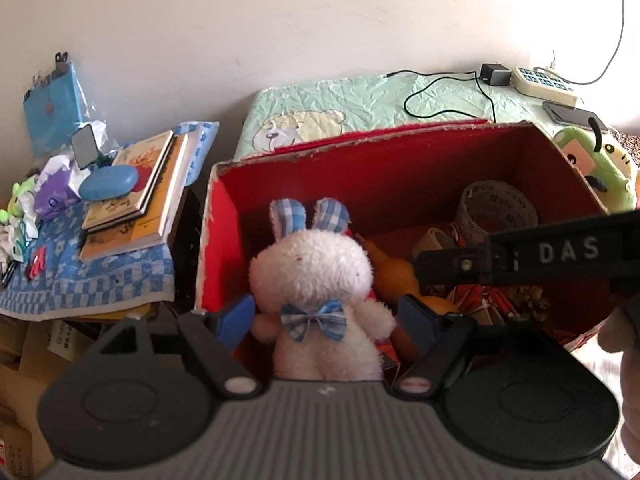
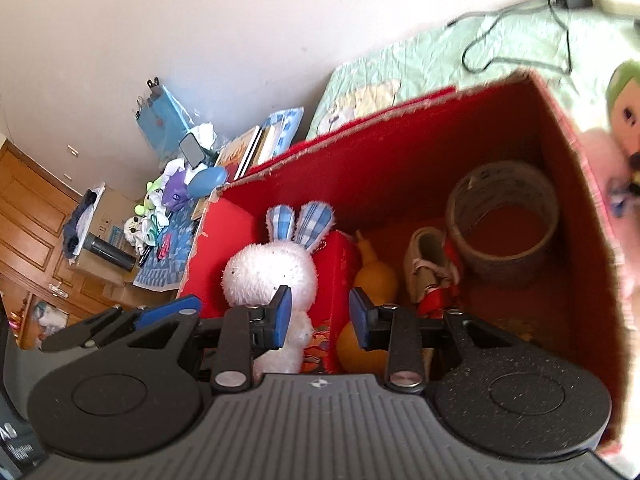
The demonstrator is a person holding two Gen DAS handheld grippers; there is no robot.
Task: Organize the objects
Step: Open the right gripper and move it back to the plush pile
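Observation:
A white plush rabbit (image 1: 316, 280) with blue checked ears and bow stands inside a red cardboard box (image 1: 280, 184). My left gripper (image 1: 328, 316) is open with its blue pads either side of the rabbit's body, not squeezing it. The box also holds an orange gourd (image 1: 394, 272), a tape roll (image 1: 496, 208) and a small shoe. In the right wrist view the rabbit (image 2: 268, 272) sits left in the box (image 2: 400, 160). My right gripper (image 2: 320, 318) is open and empty above the box, over a red packet (image 2: 340, 272) and the gourd (image 2: 374, 276).
A side table at the left carries stacked books (image 1: 136, 200), a blue case (image 1: 108, 184) and small toys on a blue cloth. Behind the box lies a green quilt (image 1: 360, 100) with a power strip (image 1: 544, 82) and cables. A green plush (image 1: 596, 160) sits at the right.

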